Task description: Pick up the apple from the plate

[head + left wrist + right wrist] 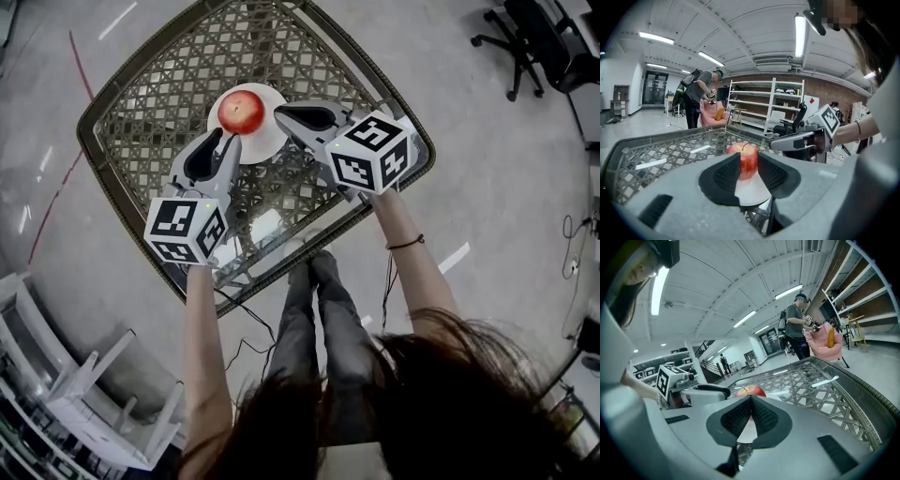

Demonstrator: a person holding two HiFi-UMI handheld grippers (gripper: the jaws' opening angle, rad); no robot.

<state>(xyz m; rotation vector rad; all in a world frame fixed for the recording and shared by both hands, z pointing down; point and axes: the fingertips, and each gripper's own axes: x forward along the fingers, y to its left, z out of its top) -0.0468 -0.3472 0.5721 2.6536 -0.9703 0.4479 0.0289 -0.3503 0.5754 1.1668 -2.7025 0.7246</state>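
Observation:
A red apple [241, 112] lies on a small white plate [272, 141] in the middle of a woven wicker table [141, 122]. My left gripper [228, 139] sits just short of the apple on its near left side; in the left gripper view the jaws stand slightly apart, and the apple [741, 148] shows through the gap beyond the tips without touching them. My right gripper [279, 113] is close beside the apple's right side. In the right gripper view its [750, 398] tips meet with nothing between them, the apple [757, 391] peeking out behind.
The table's raised rim [281, 253] runs just below both grippers. The person's legs [319, 319] stand at the table's near edge. An office chair [520, 47] is at top right, a white rack [103, 403] at lower left. A person [698, 96] stands by shelves [766, 105] farther off.

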